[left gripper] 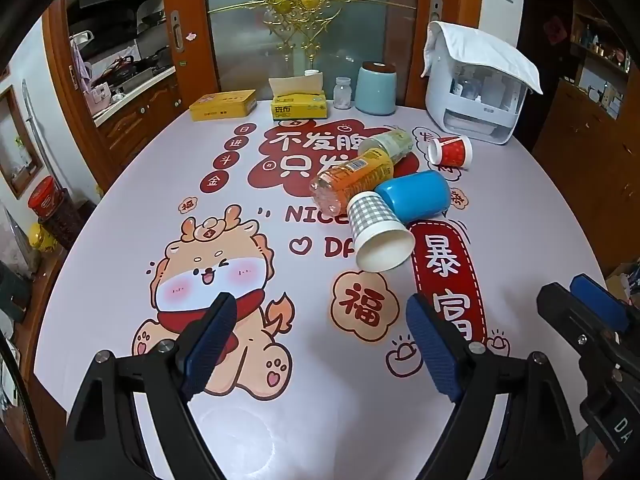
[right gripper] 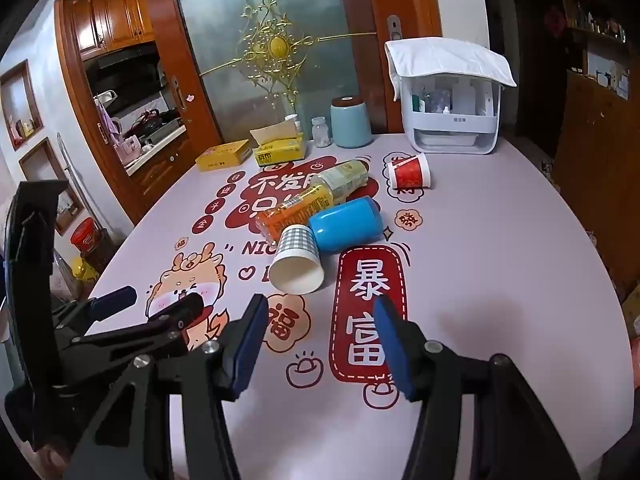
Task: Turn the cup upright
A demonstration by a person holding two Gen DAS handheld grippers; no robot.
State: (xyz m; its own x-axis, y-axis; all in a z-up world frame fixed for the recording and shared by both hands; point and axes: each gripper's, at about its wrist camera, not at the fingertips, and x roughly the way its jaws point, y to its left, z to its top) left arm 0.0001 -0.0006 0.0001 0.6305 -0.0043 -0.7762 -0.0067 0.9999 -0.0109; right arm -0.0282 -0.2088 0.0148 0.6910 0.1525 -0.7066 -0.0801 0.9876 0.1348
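The checked paper cup [left gripper: 378, 228] lies on its side near the middle of the round desk [left gripper: 120, 240], its mouth toward the cameras. Its base touches a blue cup [left gripper: 416, 196] and an orange drink bottle [left gripper: 352, 180], both lying down. A red paper cup [left gripper: 450, 152] lies farther back, apart. The left claw [left gripper: 320, 344] and the right claw [right gripper: 320, 344] hover over the desk, both spread wide and empty.

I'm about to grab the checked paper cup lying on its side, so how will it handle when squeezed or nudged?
The checked paper cup looks thin-walled, so it probably dents under a firm pinch. It seems empty, hence likely light. On its side and tapered, it may roll in a curve, though the blue cup and orange bottle behind it could block it.
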